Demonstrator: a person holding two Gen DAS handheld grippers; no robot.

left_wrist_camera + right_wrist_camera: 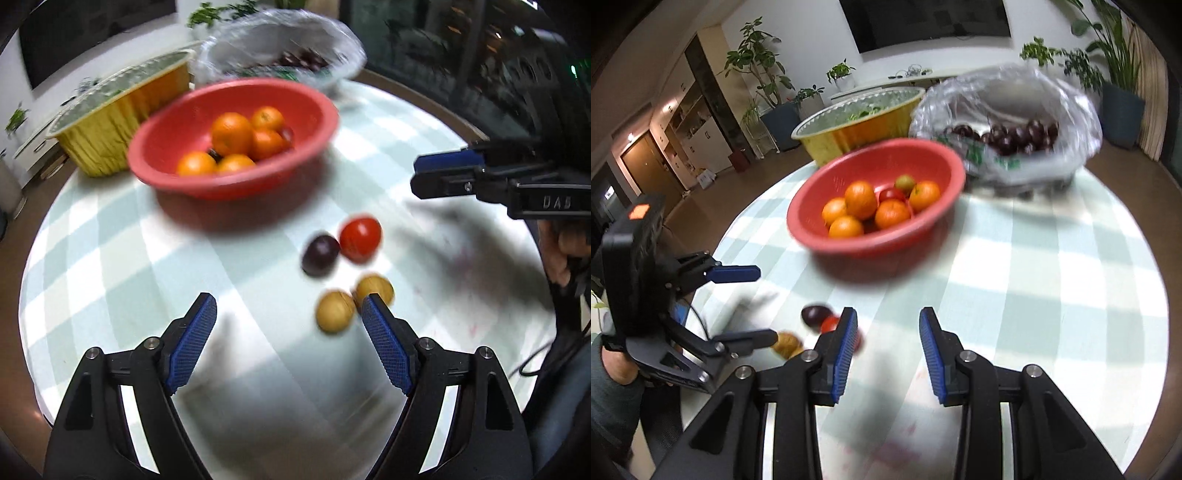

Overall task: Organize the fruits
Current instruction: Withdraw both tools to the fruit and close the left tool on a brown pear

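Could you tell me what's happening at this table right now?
A person is sorting fruit with two handheld grippers. The red bowl already holds several oranges. Four small fruits lie loose on the checked tablecloth. The left gripper hovers open near them, empty; the right gripper is open and empty too.

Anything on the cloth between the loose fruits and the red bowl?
No. In the left wrist view, only bare checked tablecloth lies between the dark plum, the tomato and the red bowl.

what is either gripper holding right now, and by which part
Nothing. The left gripper and right gripper are both open with empty gaps; the loose fruits lie on the table.
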